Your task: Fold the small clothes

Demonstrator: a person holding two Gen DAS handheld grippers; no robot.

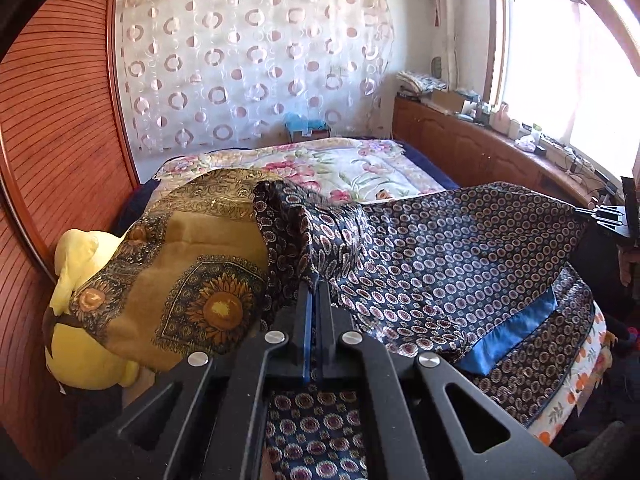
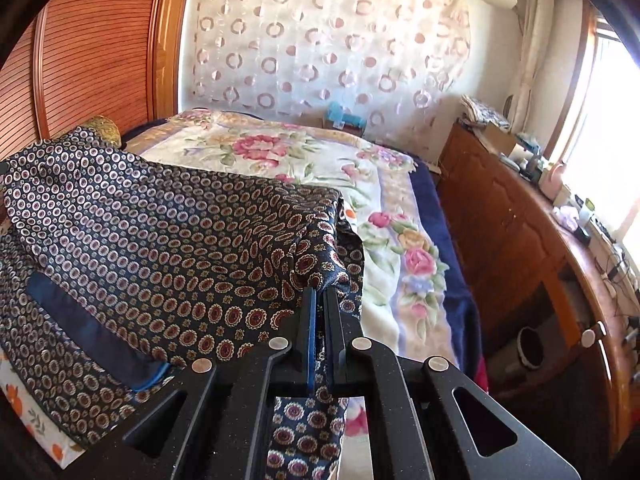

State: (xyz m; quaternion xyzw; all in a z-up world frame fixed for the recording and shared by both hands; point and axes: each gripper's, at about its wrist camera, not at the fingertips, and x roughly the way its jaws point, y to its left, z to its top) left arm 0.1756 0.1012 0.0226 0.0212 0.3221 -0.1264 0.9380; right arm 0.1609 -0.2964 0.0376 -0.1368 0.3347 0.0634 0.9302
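A dark navy garment (image 1: 440,256) with a small round paisley print and a plain blue band (image 1: 516,332) is stretched above the bed between both grippers. My left gripper (image 1: 316,284) is shut on its left edge; cloth hangs down between the fingers. My right gripper (image 2: 320,292) is shut on the garment's (image 2: 152,232) right edge, with cloth hanging below the fingers. The right gripper also shows at the far right of the left wrist view (image 1: 600,216). The blue band shows in the right wrist view (image 2: 96,332) at the lower left.
A bed with a floral blanket (image 2: 320,168) lies ahead. A brown sunflower cloth (image 1: 180,272) over a yellow plush toy (image 1: 80,280) sits at the left by the wooden headboard (image 1: 52,128). A wooden cabinet (image 2: 520,232) with clutter runs along the window at right.
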